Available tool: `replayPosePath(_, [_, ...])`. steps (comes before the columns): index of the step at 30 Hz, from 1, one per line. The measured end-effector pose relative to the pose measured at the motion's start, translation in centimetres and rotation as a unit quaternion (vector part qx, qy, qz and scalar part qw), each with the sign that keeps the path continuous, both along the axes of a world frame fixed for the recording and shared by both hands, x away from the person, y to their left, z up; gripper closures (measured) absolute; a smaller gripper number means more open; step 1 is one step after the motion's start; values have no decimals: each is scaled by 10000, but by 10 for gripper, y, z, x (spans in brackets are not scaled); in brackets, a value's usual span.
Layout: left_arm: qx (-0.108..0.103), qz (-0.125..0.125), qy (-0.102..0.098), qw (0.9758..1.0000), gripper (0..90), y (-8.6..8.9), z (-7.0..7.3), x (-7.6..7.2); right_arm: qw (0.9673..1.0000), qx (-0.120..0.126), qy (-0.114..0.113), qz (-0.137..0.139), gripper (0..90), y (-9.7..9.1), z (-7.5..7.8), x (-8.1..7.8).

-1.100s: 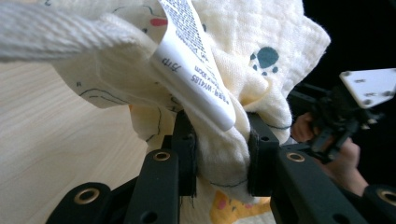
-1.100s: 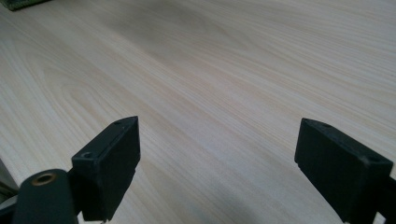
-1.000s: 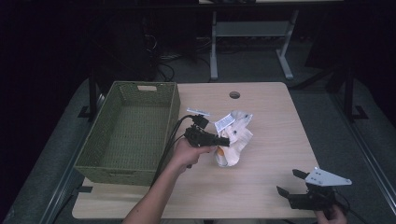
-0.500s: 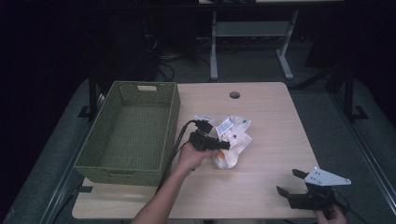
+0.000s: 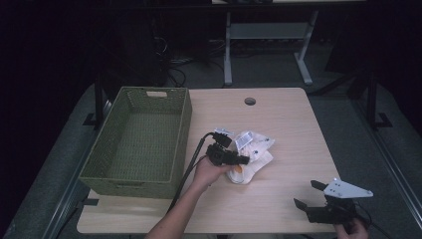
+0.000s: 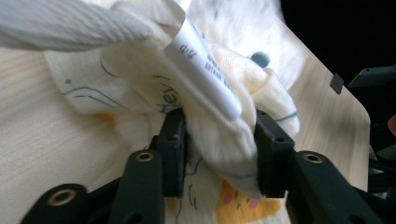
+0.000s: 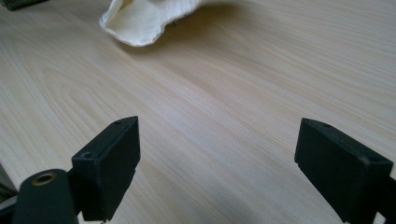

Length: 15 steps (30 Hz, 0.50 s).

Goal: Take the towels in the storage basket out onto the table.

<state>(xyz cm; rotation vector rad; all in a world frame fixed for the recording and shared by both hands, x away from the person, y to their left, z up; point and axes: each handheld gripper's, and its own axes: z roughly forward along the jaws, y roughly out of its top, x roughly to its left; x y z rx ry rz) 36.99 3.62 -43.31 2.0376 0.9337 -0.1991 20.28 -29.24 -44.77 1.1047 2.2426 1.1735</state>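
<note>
Two grippers work at the table (image 5: 278,129). The left gripper (image 6: 218,149), its jaws having just been opening, has a fold of the cream cloth (image 5: 251,154) between its pads mid-table, beside the green basket (image 5: 134,144). The right gripper (image 7: 217,163) rests wide apart, holding nothing.

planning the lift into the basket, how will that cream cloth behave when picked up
Probably floppy: the cloth bunches in soft folds between the left gripper pads, so loose ends should droop. Likely light. Its paper tag may flap.
</note>
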Motion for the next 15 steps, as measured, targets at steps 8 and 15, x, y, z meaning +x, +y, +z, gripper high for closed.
replayPosePath(8, [-94, -22, -158, 9998, 501, 16, 7, -10, 10000, -39, 3, 23, 139, 1, 0, 0])
replayPosePath(15, [-160, -44, -335, 9993, 478, 26, 12, -27, 10000, -70, 6, 29, 139, 2, 0, 0])
